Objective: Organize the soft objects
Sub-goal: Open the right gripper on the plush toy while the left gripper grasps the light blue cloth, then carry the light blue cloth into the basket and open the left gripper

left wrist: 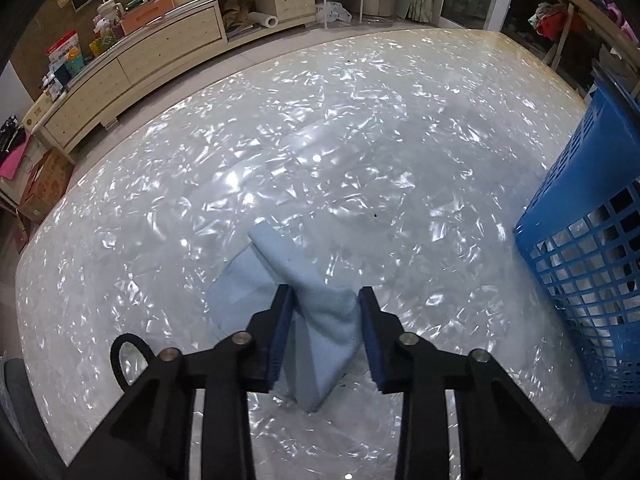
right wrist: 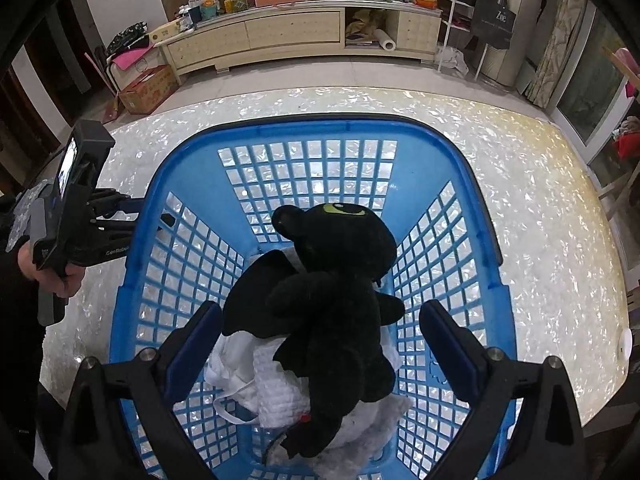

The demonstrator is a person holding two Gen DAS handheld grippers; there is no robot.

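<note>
A light blue cloth (left wrist: pixel 316 320) lies bunched on the pearly white table (left wrist: pixel 320 140). My left gripper (left wrist: pixel 325 300) is open with its fingers on either side of a raised fold of the cloth. The blue plastic basket (left wrist: pixel 592 264) stands to its right. In the right wrist view the basket (right wrist: pixel 472 184) holds a black plush dragon (right wrist: pixel 332 292) on top of white soft items (right wrist: pixel 276 392). My right gripper (right wrist: pixel 320 320) is open above the basket, its fingers either side of the plush, holding nothing. The left gripper tool (right wrist: pixel 76 216) shows left of the basket.
A long cream cabinet (right wrist: pixel 296 36) with clutter on top stands across the floor behind the table. A cardboard box (right wrist: pixel 148 88) sits on the floor at left. A small white round object (right wrist: pixel 624 346) lies on the table at right.
</note>
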